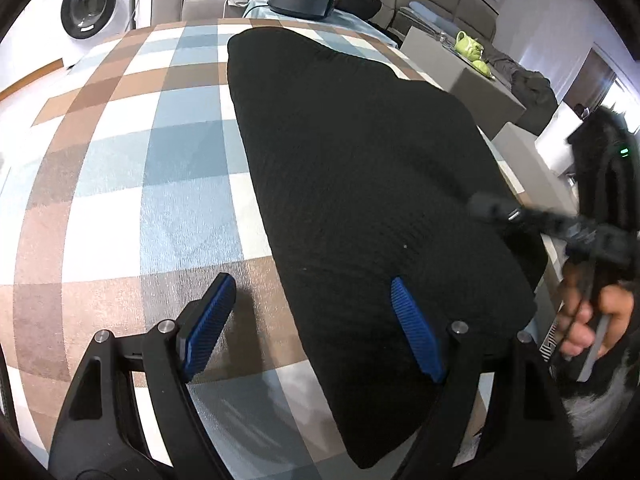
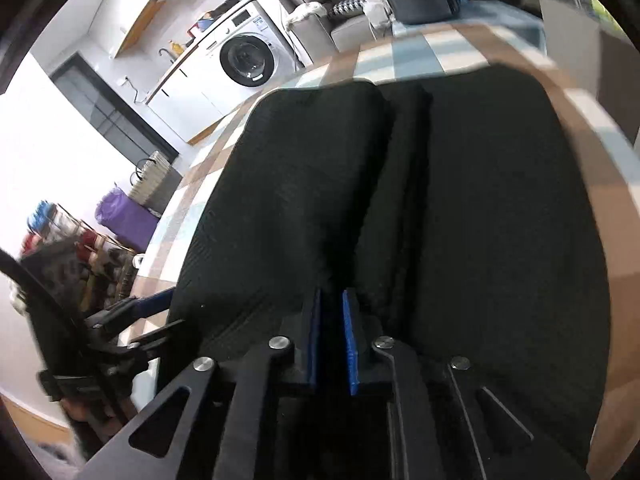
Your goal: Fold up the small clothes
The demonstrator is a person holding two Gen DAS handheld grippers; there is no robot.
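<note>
Black ribbed knit fabric (image 1: 360, 168), a small garment, is lying spread flat on a bench covered by a checked cloth of brown, pale blue and white squares (image 1: 132, 168). It is occupying the right half of the bench as the left wrist camera sees it, reaching close to the near edge and the right edge.

In the right wrist view the garment (image 2: 500, 220) is showing a lengthwise ridge, a fold of cloth running away from the camera.

Left gripper (image 1: 310, 320) is hovering with its blue-padded fingers (image 1: 208, 320) standing wide apart; one finger is hanging over bare checked cloth, the other over the garment's near edge, and nothing is being held between them.

Right gripper (image 2: 332, 336) is sitting low over the garment, its blue-padded fingers (image 2: 350, 344) nearly together with only a narrow gap. Whether they are pinching the dark cloth I cannot tell. A person's hand (image 1: 592, 320) is holding its handle.

A white front-loading washing machine (image 1: 92, 4) is standing beyond the bench.
</note>
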